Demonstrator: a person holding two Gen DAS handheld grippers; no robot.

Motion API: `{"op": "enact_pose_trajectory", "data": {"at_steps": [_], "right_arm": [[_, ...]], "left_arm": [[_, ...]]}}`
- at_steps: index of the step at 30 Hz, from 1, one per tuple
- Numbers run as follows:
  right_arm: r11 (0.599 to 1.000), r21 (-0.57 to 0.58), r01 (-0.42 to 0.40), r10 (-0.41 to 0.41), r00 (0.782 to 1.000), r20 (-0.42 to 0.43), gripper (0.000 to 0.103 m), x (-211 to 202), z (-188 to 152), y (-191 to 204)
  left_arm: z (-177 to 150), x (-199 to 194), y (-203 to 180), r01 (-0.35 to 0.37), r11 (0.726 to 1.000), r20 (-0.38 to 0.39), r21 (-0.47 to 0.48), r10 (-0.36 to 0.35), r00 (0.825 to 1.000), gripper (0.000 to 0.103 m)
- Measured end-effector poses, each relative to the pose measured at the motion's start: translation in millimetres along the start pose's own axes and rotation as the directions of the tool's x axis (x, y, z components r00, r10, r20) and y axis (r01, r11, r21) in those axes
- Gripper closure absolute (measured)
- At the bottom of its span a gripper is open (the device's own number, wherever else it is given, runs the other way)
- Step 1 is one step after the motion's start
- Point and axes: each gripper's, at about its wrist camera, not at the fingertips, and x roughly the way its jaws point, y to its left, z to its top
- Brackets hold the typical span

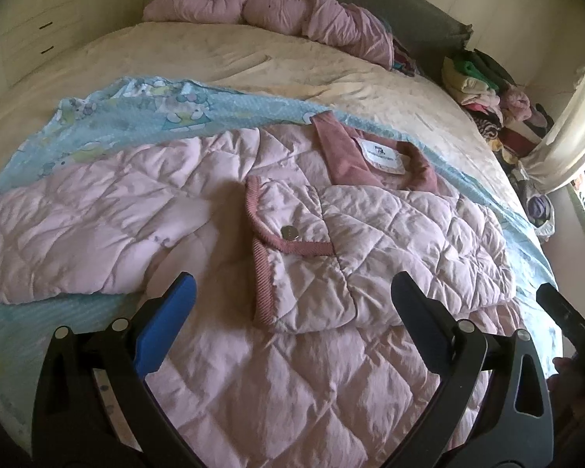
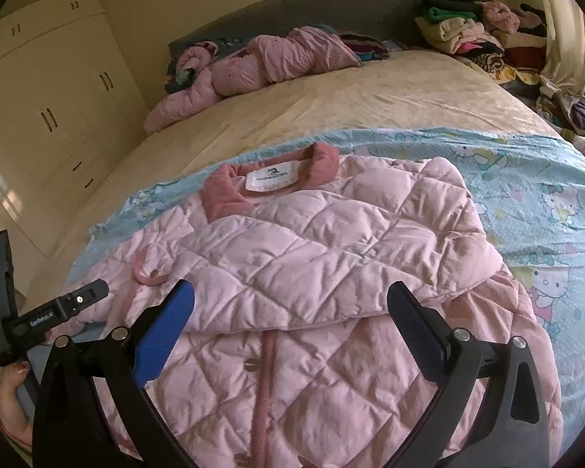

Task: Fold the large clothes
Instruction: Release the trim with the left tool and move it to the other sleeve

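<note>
Two grippers hang over the pink quilted jacket point(image 1: 292, 210) on the bed point(image 1: 214, 58). The left gripper point(image 1: 294, 304) and right gripper point(image 2: 292, 304) have fingers apart, holding nothing. The jacket's long axis runs away toward the collar point(image 2: 269, 179); the unfolded sleeve point(image 1: 78, 218) is nearer the left gripper.

Bedspread point(image 2: 331, 105): cream, covers the bed
Cartoon sheet point(image 2: 534, 195): light blue, spread across it
Wardrobe point(image 2: 58, 89): cream, dark handles
Headboard point(image 2: 312, 11): grey

One quilted jacket point(image 2: 312, 257) spread; one crumpled jacket point(image 2: 253, 66); one sheet point(image 2: 526, 195).
</note>
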Motion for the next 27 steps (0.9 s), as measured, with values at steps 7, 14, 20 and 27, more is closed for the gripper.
{"op": "enact_pose_trajectory", "data": {"at_steps": [7, 14, 20, 27], "right_arm": [[0.999, -0.03, -0.026, 0.026, 0.999, 0.023, 0.004, -10.5, -3.1, 26.2], [0.997, -0.064, -0.051, 0.053, 0.998, 0.027, 0.004, -14.6, -4.1, 55.0], [0.993, -0.097, -0.071, 0.074, 0.997, 0.03, 0.004, -17.2, -5.8, 81.0], [0.986, -0.14, -0.095, 0.099, 0.995, 0.021, 0.004, -17.0, -8.2, 112.7]], "left_arm": [[-7.3, -14.2, 14.8, -0.009, 1.0, 0.016, 0.0, 0.009, 1.0, 0.01], [-9.4, -29.5, 37.4, -0.023, 0.999, 0.036, -0.028, 0.024, 0.999, 0.01], [-11.9, -42.5, 56.1, -0.048, 0.998, 0.056, -0.037, 0.05, 0.997, 0.01], [-14.4, -56.9, 83.0, -0.056, 0.996, 0.075, -0.076, 0.062, 0.995, 0.01]]}}
